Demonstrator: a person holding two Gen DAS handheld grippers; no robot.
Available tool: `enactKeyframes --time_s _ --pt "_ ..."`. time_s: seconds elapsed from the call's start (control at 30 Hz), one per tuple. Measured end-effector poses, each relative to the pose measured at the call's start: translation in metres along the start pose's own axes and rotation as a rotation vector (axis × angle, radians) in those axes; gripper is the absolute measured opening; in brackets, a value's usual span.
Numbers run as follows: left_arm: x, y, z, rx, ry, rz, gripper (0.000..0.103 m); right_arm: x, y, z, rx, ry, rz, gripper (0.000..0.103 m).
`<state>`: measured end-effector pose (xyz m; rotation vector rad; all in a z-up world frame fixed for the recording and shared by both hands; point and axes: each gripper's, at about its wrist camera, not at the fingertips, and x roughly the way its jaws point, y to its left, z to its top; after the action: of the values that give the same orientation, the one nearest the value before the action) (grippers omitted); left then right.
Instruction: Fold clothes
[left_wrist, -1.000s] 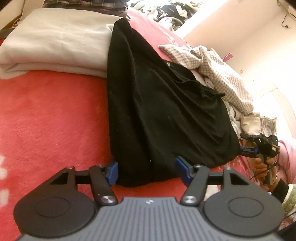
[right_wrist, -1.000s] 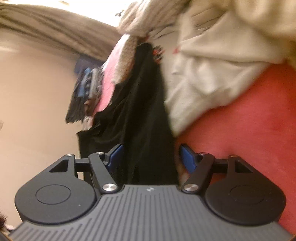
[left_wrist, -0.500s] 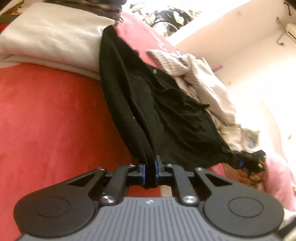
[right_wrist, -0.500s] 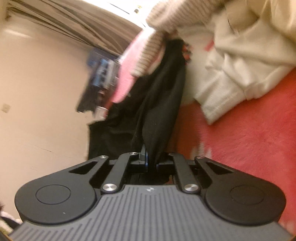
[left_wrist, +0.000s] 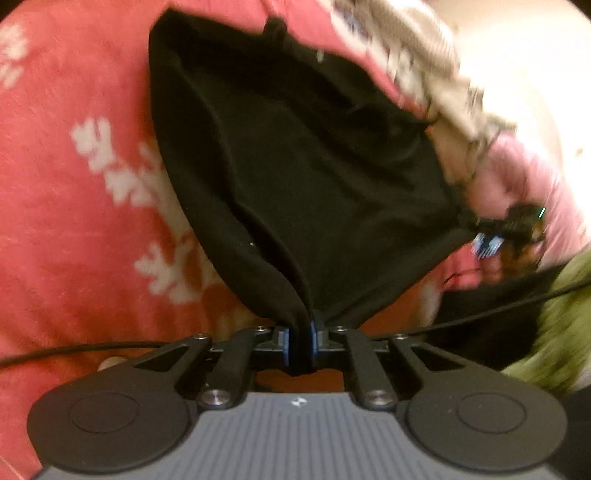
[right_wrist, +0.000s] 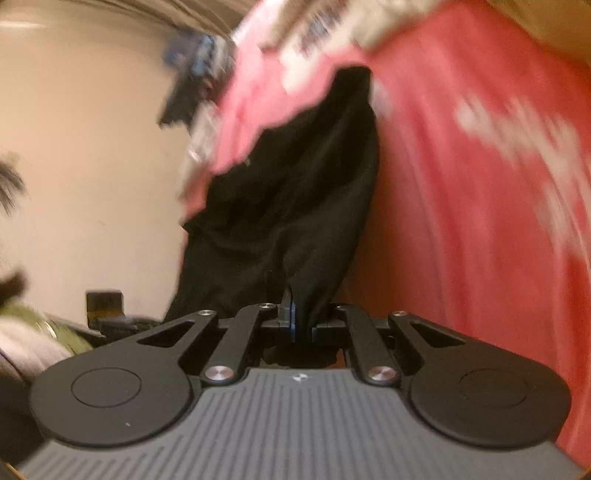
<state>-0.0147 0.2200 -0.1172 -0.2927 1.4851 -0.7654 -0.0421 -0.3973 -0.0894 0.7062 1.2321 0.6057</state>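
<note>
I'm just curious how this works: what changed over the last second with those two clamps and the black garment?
Both grippers, open before, closed on the black garment: left gripper and right gripper each pinch a bunched edge and have drawn it across the red blanket. The left jaws are easing slightly. The garment remains unfolded.

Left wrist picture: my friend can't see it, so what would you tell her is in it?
The left tool pinches a corner of a black garment, with its jaws opening a little. The garment spreads over a red blanket with white prints, and the right tool holds its far corner.
</note>
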Motion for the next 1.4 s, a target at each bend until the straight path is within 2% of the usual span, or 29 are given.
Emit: enactKeyframes --time_s 0.1,0.17,0.2,0.23,0.3,0.4,0.47,0.57,0.7,0.77,0.9,1.0,1.1,1.27,1.33,1.4 --pt "0.01 0.002 0.005 0.053 0.033 0.08 0.028 0.016 -0.011 -0.01 0.0 0.061 -0.174 0.011" --pt "-0.006 -0.002 0.005 0.105 0.028 0.135 0.035 0.013 -0.014 -0.008 0.02 0.081 -0.198 0.016" --pt "-0.013 -0.003 0.005 0.13 0.026 0.162 0.044 0.005 -0.011 -0.007 0.007 0.074 -0.209 0.023" --pt "-0.021 -0.005 0.006 0.156 0.023 0.19 0.048 -0.005 -0.004 -0.004 -0.03 0.058 -0.242 0.029" --pt "-0.037 -0.007 0.007 0.198 0.008 0.247 0.048 -0.028 0.01 0.003 -0.097 0.014 -0.293 0.032" --pt "-0.06 -0.007 0.026 0.182 -0.101 0.332 0.048 -0.047 0.035 0.019 -0.221 -0.092 -0.371 0.032" --pt "-0.064 -0.005 0.042 0.172 -0.19 0.382 0.048 -0.042 0.055 0.033 -0.353 -0.139 -0.409 0.033" --pt "-0.058 -0.006 0.06 0.195 -0.264 0.438 0.051 0.004 0.091 0.054 -0.565 -0.14 -0.369 0.033" --pt "-0.047 -0.007 0.081 0.235 -0.325 0.498 0.051 0.081 0.144 0.064 -0.916 -0.028 -0.29 0.032" --pt "-0.043 -0.011 0.089 0.25 -0.348 0.495 0.051 0.119 0.17 0.065 -1.088 0.06 -0.269 0.032" --pt "-0.043 -0.017 0.098 0.286 -0.395 0.464 0.051 0.173 0.199 0.063 -1.36 0.146 -0.268 0.032" --pt "-0.035 -0.022 0.104 0.313 -0.404 0.458 0.051 0.205 0.205 0.062 -1.475 0.218 -0.304 0.034" --pt "-0.035 -0.019 0.107 0.313 -0.404 0.446 0.048 0.223 0.203 0.054 -1.574 0.246 -0.338 0.034" --pt "-0.035 -0.013 0.112 0.289 -0.418 0.411 0.038 0.233 0.195 0.036 -1.69 0.236 -0.395 0.03" --pt "-0.034 -0.01 0.115 0.269 -0.425 0.396 0.032 0.238 0.195 0.041 -1.676 0.219 -0.406 0.018" --pt "-0.035 -0.004 0.117 0.229 -0.434 0.381 0.03 0.235 0.195 0.055 -1.566 0.184 -0.395 0.018"
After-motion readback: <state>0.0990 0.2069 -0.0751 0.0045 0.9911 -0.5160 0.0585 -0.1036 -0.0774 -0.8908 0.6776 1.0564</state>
